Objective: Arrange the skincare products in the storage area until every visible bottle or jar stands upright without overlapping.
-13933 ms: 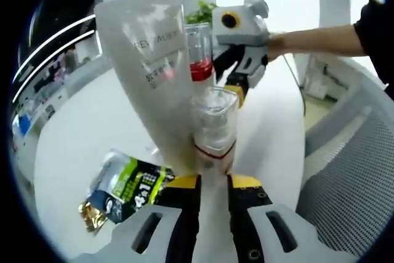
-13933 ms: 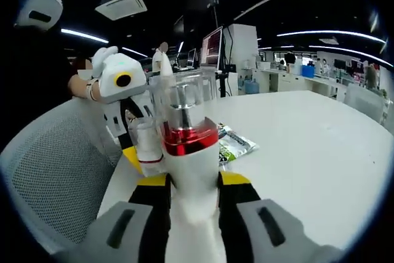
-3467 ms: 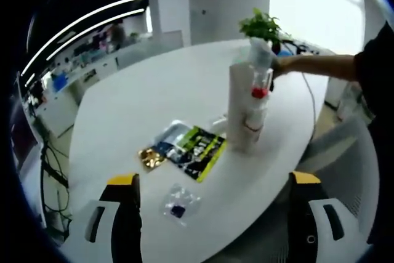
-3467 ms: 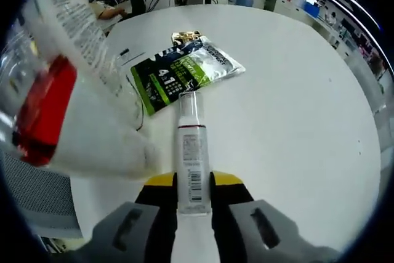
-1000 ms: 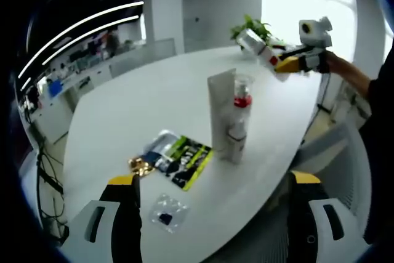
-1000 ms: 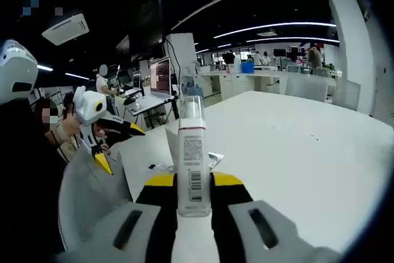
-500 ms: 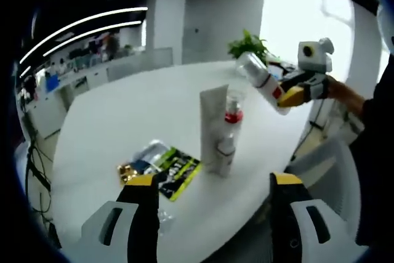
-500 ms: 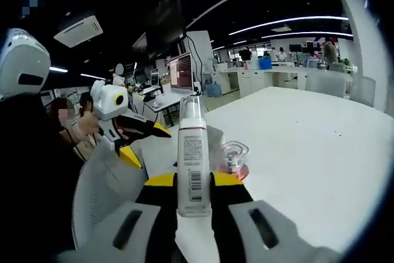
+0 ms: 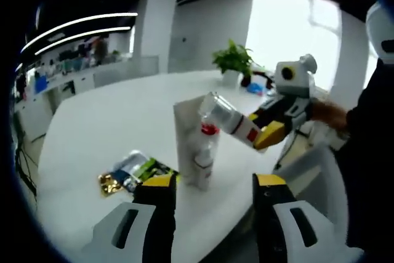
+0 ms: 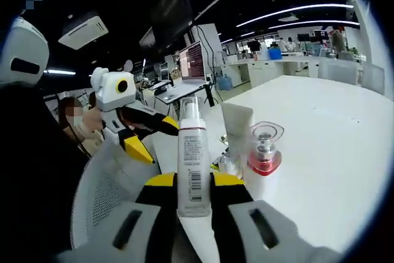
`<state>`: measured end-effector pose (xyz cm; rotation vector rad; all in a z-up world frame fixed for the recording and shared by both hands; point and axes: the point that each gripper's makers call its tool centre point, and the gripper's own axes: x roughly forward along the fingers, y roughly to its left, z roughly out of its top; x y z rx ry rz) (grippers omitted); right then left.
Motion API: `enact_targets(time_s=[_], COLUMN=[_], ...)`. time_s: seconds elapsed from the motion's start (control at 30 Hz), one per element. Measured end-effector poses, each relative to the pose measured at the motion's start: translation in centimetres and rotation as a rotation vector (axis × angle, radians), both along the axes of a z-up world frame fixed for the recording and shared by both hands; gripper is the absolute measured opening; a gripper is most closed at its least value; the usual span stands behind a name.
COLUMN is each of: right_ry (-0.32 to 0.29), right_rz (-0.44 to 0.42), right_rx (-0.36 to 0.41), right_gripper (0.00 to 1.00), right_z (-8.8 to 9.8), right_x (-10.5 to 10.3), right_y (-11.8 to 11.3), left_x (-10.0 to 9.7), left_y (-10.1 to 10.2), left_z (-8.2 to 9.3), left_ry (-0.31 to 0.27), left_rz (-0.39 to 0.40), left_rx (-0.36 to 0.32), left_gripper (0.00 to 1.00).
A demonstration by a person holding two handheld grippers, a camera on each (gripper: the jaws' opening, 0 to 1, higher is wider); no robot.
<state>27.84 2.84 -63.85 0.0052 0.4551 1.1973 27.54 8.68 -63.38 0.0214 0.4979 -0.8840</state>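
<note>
In the right gripper view my right gripper point(image 10: 192, 180) is shut on a slim white bottle point(image 10: 192, 152) with a clear cap and a barcode, held above the table's near edge. The left gripper view has that right gripper point(image 9: 262, 127) entering from the right, the bottle point(image 9: 229, 117) tilted beside the group. A white tube point(image 9: 187, 137) stands with a red-collared clear bottle point(image 9: 210, 130) and a small clear bottle point(image 9: 203, 162). The same tube point(image 10: 237, 129), red bottle point(image 10: 265, 147) and small bottle point(image 10: 229, 163) stand ahead. My left gripper point(image 9: 214, 184) is open, back from the table.
Green and gold sachets point(image 9: 131, 172) lie flat on the white table point(image 9: 111, 121) left of the group. A potted plant point(image 9: 233, 61) stands at the far edge. A mesh chair point(image 10: 101, 198) sits below my other gripper point(image 10: 154, 137). A person point(image 10: 68, 118) sits behind.
My right gripper has carried the white bottle closer to the standing group. My left gripper's jaws have narrowed while staying open, and both views have shifted.
</note>
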Motion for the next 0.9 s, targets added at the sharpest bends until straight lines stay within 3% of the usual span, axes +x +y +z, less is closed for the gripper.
enact_targets(time_s=[0.3,0.9], right_ry=[0.032,0.056], right_rz=[0.047,0.057], right_rx=[0.009,0.072], right_gripper=[0.19,0.19], right_z=[-1.1,-0.2], right_x=[-0.9,-1.6], right_y=[1.9,2.5], left_x=[-0.4,1.0], left_y=[-2.3,-3.0], left_z=[1.7,2.2], left_ry=[0.005,0.012], left_rz=[-0.034,0.022], left_rx=[-0.149,-0.269], left_gripper=[0.43,0.27])
